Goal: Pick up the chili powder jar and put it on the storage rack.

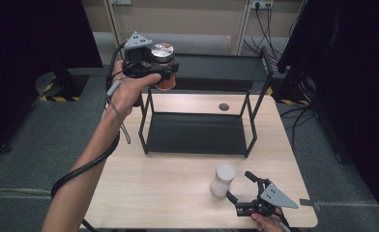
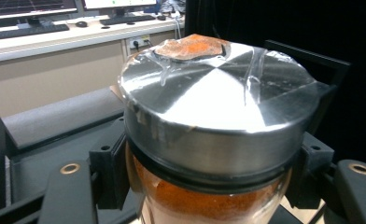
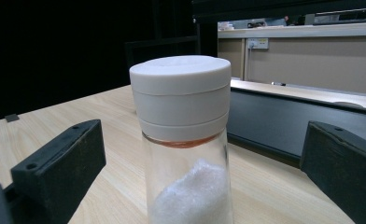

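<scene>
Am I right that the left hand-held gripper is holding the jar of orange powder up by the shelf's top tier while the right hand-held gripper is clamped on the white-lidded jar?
Not quite. The right hand-held gripper is open: in the right gripper view its jaws stand apart from the white-lidded jar, which rests on the table. The left hand-held gripper does hold the jar of orange powder by the shelf's top tier.

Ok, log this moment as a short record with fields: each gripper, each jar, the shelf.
left gripper: shut on the orange spice jar, held up at the rack's top shelf
orange spice jar: glass, silver metal lid, orange powder inside
right gripper: open, jaws either side of the white-lidded jar, not touching
white-lidded jar: upright on the wooden table, white grains at the bottom
black two-tier rack: on the table, both shelves bare
</scene>
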Action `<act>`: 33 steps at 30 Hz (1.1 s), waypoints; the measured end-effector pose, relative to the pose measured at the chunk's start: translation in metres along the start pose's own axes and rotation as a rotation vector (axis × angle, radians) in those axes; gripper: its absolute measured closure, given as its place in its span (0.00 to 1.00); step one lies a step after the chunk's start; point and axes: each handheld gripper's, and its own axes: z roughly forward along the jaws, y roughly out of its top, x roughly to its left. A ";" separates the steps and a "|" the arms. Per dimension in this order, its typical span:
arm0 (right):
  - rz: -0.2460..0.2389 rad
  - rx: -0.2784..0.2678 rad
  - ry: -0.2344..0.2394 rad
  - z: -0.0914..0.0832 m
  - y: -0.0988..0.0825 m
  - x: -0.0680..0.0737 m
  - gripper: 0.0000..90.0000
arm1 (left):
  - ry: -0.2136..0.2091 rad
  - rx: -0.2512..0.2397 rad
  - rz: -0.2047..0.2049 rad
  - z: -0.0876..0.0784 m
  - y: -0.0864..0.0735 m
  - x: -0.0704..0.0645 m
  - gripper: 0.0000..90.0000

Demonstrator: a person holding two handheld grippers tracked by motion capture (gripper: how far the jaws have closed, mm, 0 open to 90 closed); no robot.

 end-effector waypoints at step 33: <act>0.001 -0.001 0.010 -0.001 -0.001 -0.001 0.00 | 0.155 -0.031 -0.041 0.047 0.014 0.002 0.34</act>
